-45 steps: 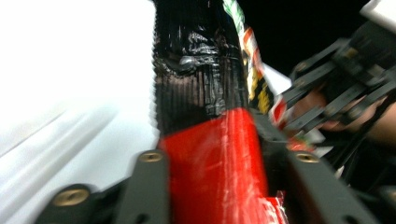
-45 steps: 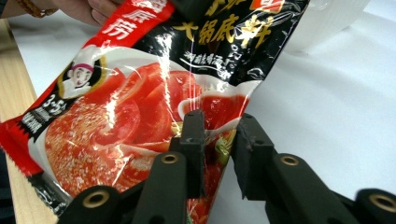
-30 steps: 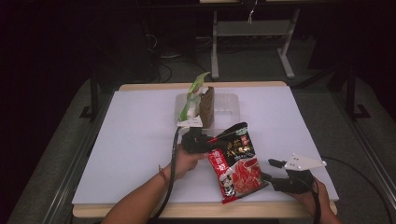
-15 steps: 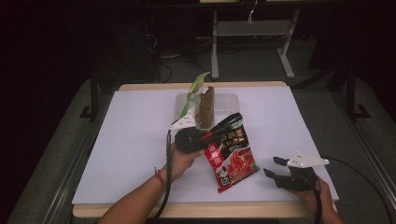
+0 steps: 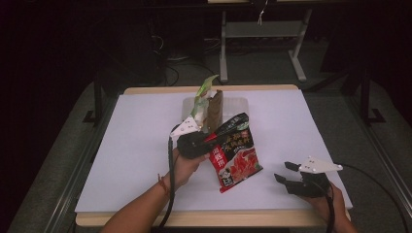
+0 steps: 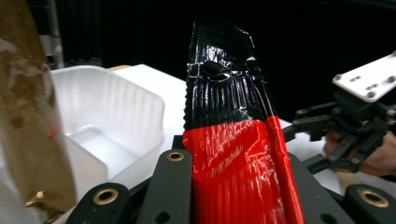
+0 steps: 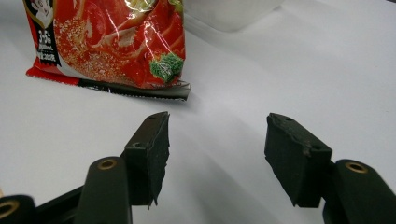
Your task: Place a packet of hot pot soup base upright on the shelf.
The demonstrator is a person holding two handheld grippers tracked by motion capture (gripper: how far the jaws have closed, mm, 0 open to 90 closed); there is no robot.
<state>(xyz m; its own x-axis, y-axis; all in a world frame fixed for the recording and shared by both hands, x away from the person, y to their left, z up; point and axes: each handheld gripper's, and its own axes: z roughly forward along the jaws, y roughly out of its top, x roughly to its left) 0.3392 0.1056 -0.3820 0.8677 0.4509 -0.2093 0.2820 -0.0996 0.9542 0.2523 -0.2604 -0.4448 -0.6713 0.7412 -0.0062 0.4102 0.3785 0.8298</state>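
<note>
While the left gripper (image 5: 206, 141) clamps the red and black snack bag (image 5: 233, 151) by its top edge, the bag hangs tilted above the white table (image 5: 131, 145), just beside a clear plastic bin (image 6: 107, 121). Well apart, the right gripper (image 5: 286, 172) rests low with jaws spread wide, holding nothing.

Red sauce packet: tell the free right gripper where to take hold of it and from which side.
Probably the bottom sealed edge of the red sauce packet: flat, thin, nearest the table. The left gripper already pinches its black top seal, so the open right gripper should come in low from the right, jaws straddling that edge.
</note>
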